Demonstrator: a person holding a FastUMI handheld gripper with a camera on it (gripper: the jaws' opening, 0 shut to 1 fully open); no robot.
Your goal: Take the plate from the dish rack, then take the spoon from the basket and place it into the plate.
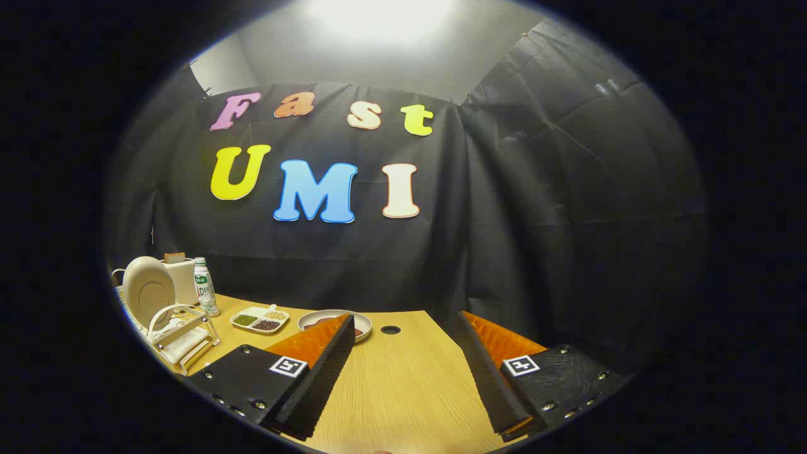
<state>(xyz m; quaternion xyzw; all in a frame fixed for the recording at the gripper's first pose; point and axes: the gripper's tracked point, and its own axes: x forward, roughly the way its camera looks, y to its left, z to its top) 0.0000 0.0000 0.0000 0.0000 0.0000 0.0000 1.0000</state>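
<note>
- my gripper is released: its two fingers stand wide apart above the wooden table, with bare tabletop between them and nothing grasped.
- landmark taken: the dish rack, standing at the table's far left end, well to the left of my left finger.
- the plate stands upright on edge in the dish rack, leaning slightly, and has not been taken out.
- a bottle with a green label stands just beside the dish rack, on its right, toward the black cloth wall.
- a white box-shaped item sits behind the dish rack; i cannot tell what it is.
- a divided tray holding small heaps of grains lies further right of the dish rack, past the bottle.
- a shallow dish lies right of that tray, partly hidden behind my left fingertip.
- a small dark hole in the tabletop lies beyond the dish, further from the dish rack.
- spoon and basket: i cannot make them out.
</note>
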